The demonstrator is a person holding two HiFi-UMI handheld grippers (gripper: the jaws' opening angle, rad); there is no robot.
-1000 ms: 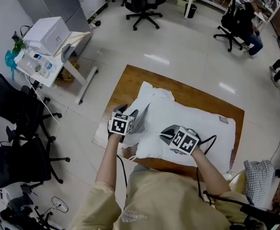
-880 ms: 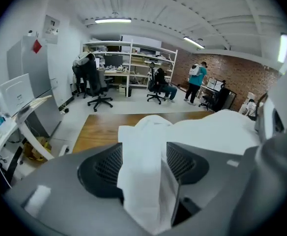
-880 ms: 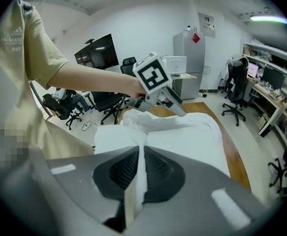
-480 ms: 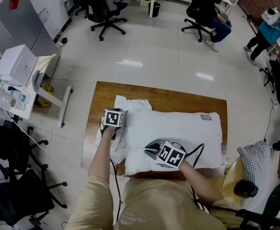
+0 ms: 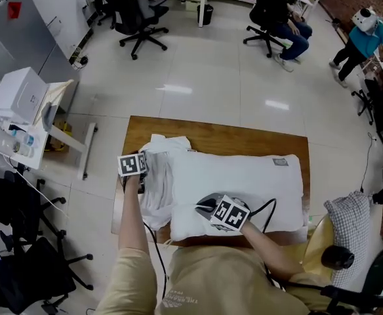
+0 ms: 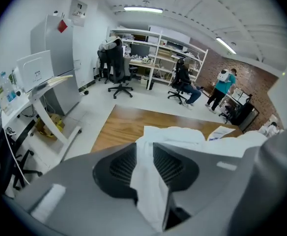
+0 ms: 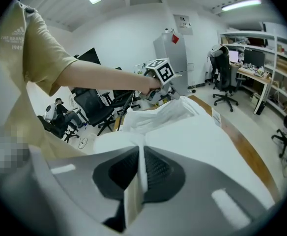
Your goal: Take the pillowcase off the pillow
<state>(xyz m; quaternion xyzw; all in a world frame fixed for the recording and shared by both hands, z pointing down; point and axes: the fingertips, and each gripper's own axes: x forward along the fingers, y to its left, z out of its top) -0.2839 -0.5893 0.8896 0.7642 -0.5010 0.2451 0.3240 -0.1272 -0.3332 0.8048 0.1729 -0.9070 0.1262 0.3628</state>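
Note:
A white pillow point(image 5: 244, 176) lies across the wooden table point(image 5: 218, 133). Its white pillowcase point(image 5: 157, 176) is bunched up at the pillow's left end. My left gripper point(image 5: 144, 172) is at that bunch, and in the left gripper view a fold of the pillowcase point(image 6: 148, 181) runs between the left gripper's point(image 6: 144, 151) pads; its jaws have just been opening a little with the cloth still between them. My right gripper point(image 5: 206, 205) sits at the pillow's near edge, shut on a thin ridge of the pillow point(image 7: 202, 146), seen between the right gripper's point(image 7: 141, 156) pads.
A white desk with a printer point(image 5: 21, 97) stands left of the table, black office chairs point(image 5: 21, 195) beside it. People sit on chairs point(image 5: 277, 12) across the floor. A checked cushion point(image 5: 349, 222) lies at the right. The table's far strip is bare wood.
My left gripper has moved left along the table's left end, dragging the bunched pillowcase with it. The right gripper has stayed at the pillow's near edge.

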